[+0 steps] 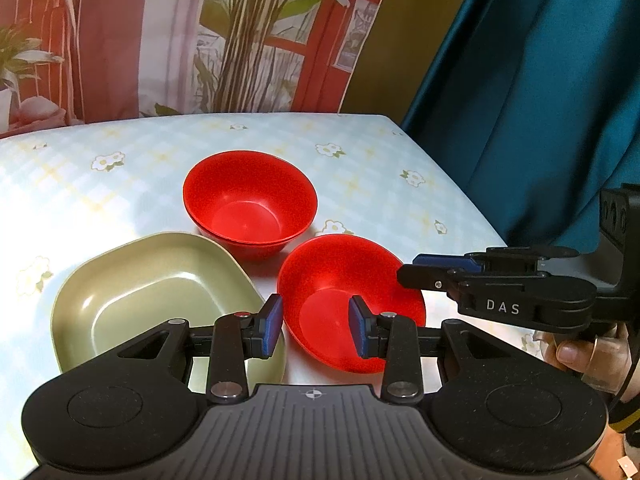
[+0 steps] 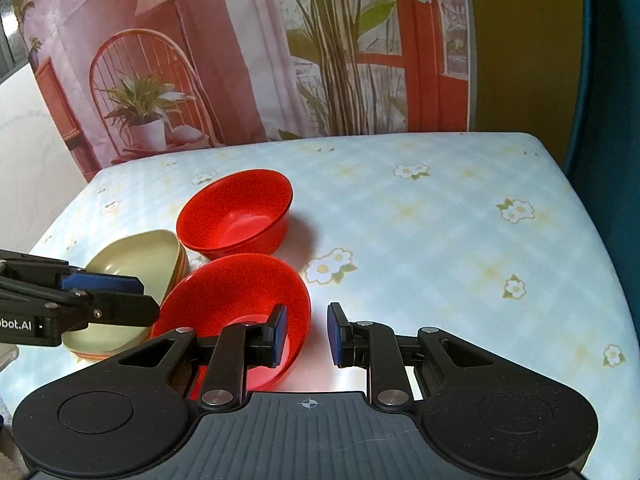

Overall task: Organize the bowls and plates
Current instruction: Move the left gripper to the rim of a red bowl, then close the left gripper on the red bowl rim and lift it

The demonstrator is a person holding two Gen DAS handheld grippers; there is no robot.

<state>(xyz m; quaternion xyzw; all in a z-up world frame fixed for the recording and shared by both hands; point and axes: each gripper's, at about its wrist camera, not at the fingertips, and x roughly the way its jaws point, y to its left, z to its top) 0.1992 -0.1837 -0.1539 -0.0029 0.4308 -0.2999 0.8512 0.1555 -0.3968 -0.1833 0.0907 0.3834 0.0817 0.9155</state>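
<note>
Jaws of the left gripper [image 1: 315, 326] stand parted, its blue pads [image 1: 273, 324] straddling the near-left rim of the near red bowl [image 1: 340, 292] without visibly pressing it; whether they touch the rim cannot be told. In the right wrist view the right gripper [image 2: 307, 334] is likewise spread: its left pad hangs over the bowl's rim at the 3 o'clock side, its right pad over bare cloth, and nothing is pinched.

White letters "DAS" [image 1: 503, 306] show on the side of the right gripper where it enters the left view at 3 o'clock, with a person's fingers [image 1: 576, 354] on its grip. The left gripper's flank, seen from the right camera at 9 o'clock, reads "bot.AI" [image 2: 16, 325], its start cut off.

Two red bowls sit upright: the second, far red bowl [image 1: 250, 204] lies at 12 o'clock from the near one, close but apart. At 9 o'clock of the near bowl rests a stack of olive-green squarish plates [image 1: 160, 300]; an orange edge shows low in the stack, and the count is unclear.

Everything stands on a table under a pale blue checked tablecloth [image 2: 440, 220] printed with white flowers. Behind hangs a printed backdrop [image 2: 240, 60] of a chair, potted plants and a red window frame, with a teal curtain [image 1: 540, 100] to the right.
</note>
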